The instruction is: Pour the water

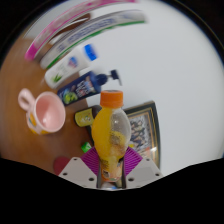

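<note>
Gripper view, looking forward along the two fingers over a wooden worktop (pixel 20 75) partly covered by a white sheet (pixel 180 70). The gripper (pixel 108 168) is held low and level, fingers pointing ahead; the holding hand is not visible. An upright clear plastic bottle (pixel 110 130) of orange liquid, capped in orange, stands between the fingers. The purple pads (pixel 88 160) flank its lower body at either side and appear to press against it, so the fingers are pinched on the bottle; its base is hidden behind them, and whether it rests on the worktop cannot be told.

Labels: the bottle's wrap is too small to read. No writing is legible on any item.

Surroundings: a pink mug (pixel 42 112) stands to the left of the bottle, handle turned away from it. A dark blue bottle (pixel 85 88) with a white nozzle lies on its side beyond the orange cap, and a white bottle (pixel 68 66) with a blue cap lies beyond that. A white toothpaste-like tube (pixel 95 28) lies farthest off. A grey patterned tray (pixel 143 128) sits just right of the held bottle, partly behind it.
</note>
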The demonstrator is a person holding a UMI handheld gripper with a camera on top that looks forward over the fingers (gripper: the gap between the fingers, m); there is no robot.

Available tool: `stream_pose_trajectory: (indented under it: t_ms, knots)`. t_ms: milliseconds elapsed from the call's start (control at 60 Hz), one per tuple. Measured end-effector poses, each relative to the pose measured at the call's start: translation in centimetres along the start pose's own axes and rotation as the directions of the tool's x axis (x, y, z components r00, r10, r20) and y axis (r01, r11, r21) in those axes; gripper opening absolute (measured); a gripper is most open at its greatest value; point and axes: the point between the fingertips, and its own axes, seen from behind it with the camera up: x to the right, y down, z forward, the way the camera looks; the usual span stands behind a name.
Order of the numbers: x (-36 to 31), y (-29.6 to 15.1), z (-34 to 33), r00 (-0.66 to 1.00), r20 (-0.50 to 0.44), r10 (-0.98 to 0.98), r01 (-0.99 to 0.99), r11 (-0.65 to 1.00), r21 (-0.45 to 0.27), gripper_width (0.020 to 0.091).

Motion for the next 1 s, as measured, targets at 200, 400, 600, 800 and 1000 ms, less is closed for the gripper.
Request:
stream_pose_trajectory:
  t_ms: [200, 400, 600, 800, 1000]
  knots:
    - [-1.9, 2.2, -0.7, 0.788, 0.174, 0.590, -0.597, 0.802, -0.018, 0.0276]
    - [-6.0, 4.7, 1.4, 0.459, 0.284, 0.842, -0.860, 0.501, -0.094, 0.0274]
    - [-9.8, 6.9, 3.0, 0.349, 0.313, 0.883, -0.902, 0.407, -0.141, 0.0278]
    - [-10.1, 7.3, 2.7, 0.345, 0.324, 0.881, -0.915, 0.392, -0.092, 0.0463]
    - [-12.2, 9.2, 0.8, 0.317, 0.296, 0.901, -0.890, 0.390, -0.234, 0.0860]
